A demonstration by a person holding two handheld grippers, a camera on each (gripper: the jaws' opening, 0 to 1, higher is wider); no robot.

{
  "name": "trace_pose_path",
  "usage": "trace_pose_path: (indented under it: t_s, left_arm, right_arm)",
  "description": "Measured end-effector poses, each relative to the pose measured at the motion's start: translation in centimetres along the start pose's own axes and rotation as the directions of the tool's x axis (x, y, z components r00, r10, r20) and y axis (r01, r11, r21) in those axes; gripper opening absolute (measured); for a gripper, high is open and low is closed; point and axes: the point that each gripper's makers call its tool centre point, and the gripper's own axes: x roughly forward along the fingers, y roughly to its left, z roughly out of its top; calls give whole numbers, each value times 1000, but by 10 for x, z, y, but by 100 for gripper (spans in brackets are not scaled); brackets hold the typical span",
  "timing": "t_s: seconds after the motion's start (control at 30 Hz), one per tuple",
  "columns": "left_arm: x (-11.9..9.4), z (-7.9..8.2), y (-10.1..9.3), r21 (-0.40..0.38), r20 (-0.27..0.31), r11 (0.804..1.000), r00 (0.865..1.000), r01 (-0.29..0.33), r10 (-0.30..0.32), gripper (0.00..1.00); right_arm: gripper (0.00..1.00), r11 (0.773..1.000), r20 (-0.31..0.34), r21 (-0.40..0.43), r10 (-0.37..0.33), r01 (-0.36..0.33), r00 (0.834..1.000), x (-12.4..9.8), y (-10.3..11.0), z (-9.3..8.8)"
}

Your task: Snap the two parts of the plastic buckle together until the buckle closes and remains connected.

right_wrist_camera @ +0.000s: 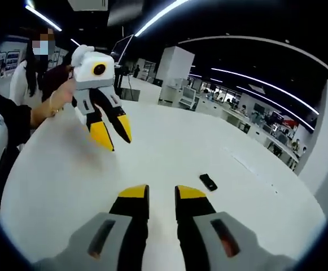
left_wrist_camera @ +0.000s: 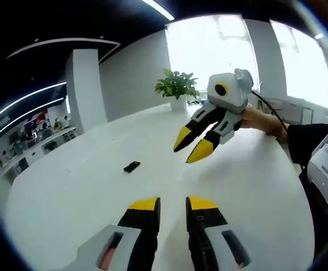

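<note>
surface: big white round surface (left_wrist_camera: 96, 186), mostly bare, wide office hall behind it
window: bright panes (left_wrist_camera: 209, 51) at the far side in the left gripper view
pillar: white column (left_wrist_camera: 86, 87) far left of the surface in the left gripper view
person: seated at the far left edge in the right gripper view, dark sleeve (right_wrist_camera: 5, 121), hand (right_wrist_camera: 59, 101) holding the left gripper
left gripper: own jaws at the bottom of the left gripper view (left_wrist_camera: 173, 204), yellow tips apart with a narrow gap, nothing between them; in the right gripper view it hangs above the surface at far left (right_wrist_camera: 113, 135), tips pointing down, slightly spread
right gripper: own jaws at the bottom of the right gripper view (right_wrist_camera: 162, 193), apart, nothing between them; in the left gripper view it hangs at far right (left_wrist_camera: 193, 145), tips down, a little apart, clear of the surface
plant: green potted plant (left_wrist_camera: 176, 86) on the far edge near the window
buckle: small dark piece (left_wrist_camera: 132, 166) lying flat on the surface, left of and beyond the left gripper jaws; in the right gripper view (right_wrist_camera: 208, 182) just right of and beyond the right gripper jaws; touching neither gripper; too small to tell one part or two, joined or not
</note>
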Motion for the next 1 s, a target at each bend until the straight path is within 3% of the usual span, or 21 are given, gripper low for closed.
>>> trace_pose_path:
  t_s: [0.3, 0.63, 0.87, 1.0]
  left_arm:
    - [-4, 3, 2, 14, 0, 1000, 1000, -26, 26, 17]
    - [-14, -11, 2, 53, -84, 996, 993, -73, 77, 17]
    - [-31, -7, 2, 102, -49, 984, 988, -143, 149, 17]
    - [-37, -7, -2, 96, -21, 983, 987, -155, 157, 17]
  right_arm:
    - [19, 998, 9, 56, 12, -12, 1000, -15, 17, 2]
    - [19, 996, -14, 90, -27, 29, 1000, -27, 18, -6]
    - [19, 993, -15, 109, -40, 42, 999, -39, 25, -6]
    - [20, 993, -4, 103, -51, 52, 999, -46, 29, -2]
